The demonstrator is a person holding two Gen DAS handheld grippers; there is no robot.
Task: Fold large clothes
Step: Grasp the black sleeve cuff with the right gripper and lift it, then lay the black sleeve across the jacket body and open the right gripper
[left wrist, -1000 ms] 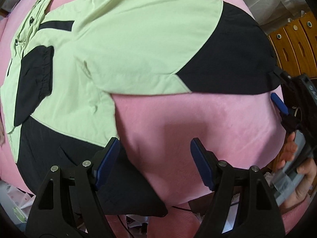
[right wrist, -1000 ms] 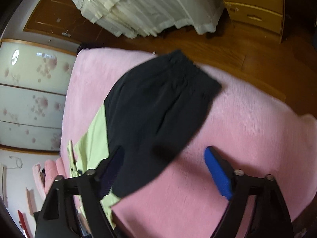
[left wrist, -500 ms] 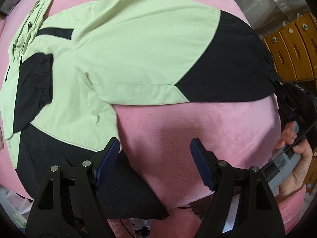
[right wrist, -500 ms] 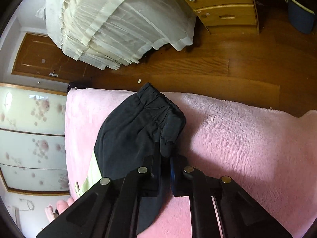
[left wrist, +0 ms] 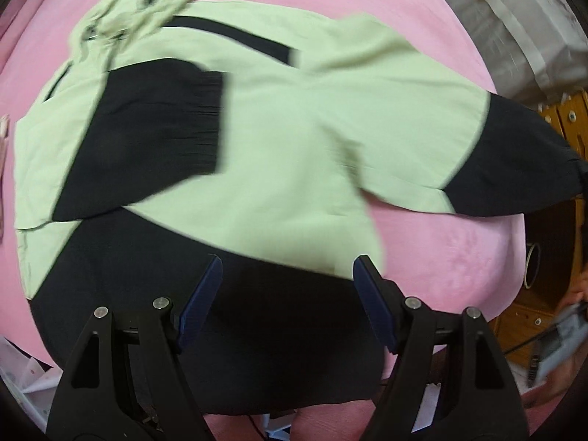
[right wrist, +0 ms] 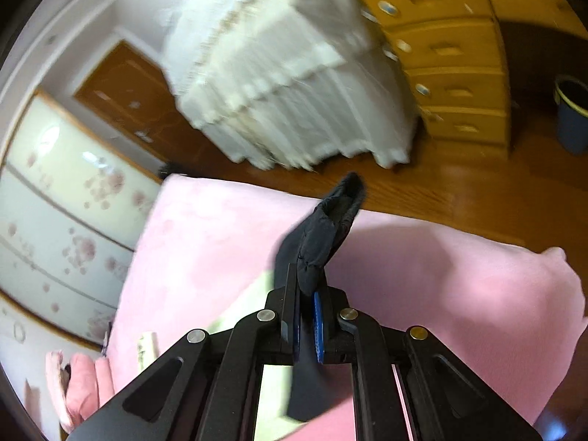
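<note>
A light green and black jacket lies spread on a pink blanket. One black-cuffed sleeve is folded across its body. The other sleeve stretches to the right, lifted at its end. My left gripper is open and empty, hovering over the jacket's black hem. My right gripper is shut on the black sleeve cuff, which sticks up above the pink blanket.
A wooden chest of drawers and a white frilled cloth stand beyond the bed on a wooden floor. A dark bucket is at far right. A sliding door with flower print is at left.
My right gripper closed on the black cuff and lifted it. My left gripper moved left over the jacket's black hem, staying open.
</note>
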